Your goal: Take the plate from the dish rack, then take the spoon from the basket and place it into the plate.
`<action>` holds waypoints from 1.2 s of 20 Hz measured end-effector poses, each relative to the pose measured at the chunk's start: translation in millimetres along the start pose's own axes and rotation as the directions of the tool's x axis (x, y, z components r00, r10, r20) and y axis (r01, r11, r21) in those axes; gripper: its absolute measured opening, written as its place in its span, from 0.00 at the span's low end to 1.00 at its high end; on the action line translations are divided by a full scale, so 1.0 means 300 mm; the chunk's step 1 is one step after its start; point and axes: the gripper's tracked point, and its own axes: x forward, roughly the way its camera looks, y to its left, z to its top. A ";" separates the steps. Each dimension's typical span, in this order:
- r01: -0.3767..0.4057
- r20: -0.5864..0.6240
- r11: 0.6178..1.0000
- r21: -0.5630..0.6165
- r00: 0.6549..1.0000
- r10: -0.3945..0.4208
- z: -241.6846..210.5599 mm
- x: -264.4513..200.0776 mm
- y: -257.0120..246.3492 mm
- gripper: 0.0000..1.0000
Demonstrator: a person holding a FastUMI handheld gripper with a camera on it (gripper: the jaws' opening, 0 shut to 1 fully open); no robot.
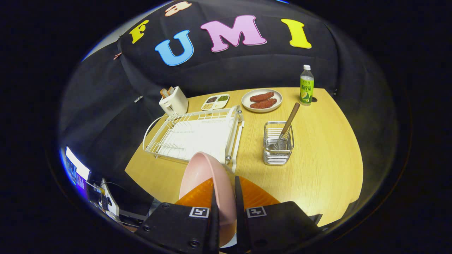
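My gripper (226, 188) is shut on the rim of a pink plate (206, 176), which stands on edge between the two fingers, lifted above the table. Just beyond the plate lies the white wire dish rack (196, 134), with no dishes in it. To the right of the rack stands a small metal wire basket (278, 143). A spoon with a wooden handle (287, 123) leans in it, handle up and tilted to the right.
On the far side of the wooden table (325, 151) stand a white toaster (173, 100), a divided tray of grains (215, 101), a plate with two red pieces of food (262, 100) and a green-labelled bottle (306, 85). Equipment sits off the table's left edge.
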 end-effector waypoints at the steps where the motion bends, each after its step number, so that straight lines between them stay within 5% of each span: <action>1: -0.015 -0.021 1.000 0.005 1.000 0.015 -0.026 0.014 -0.031 0.23; 13: -0.120 -0.170 0.989 0.088 0.976 0.134 -0.174 0.211 -0.255 0.24; 18: -0.073 -0.117 0.997 0.037 0.990 0.077 -0.150 0.226 -0.316 0.26; 21: -0.051 -0.078 0.999 0.002 0.996 0.051 -0.138 0.212 -0.345 0.73; 23: -0.034 -0.025 0.998 -0.047 0.999 0.033 -0.091 0.183 -0.360 0.95; 24: -0.008 0.014 0.997 -0.078 1.000 0.009 -0.054 0.158 -0.373 0.98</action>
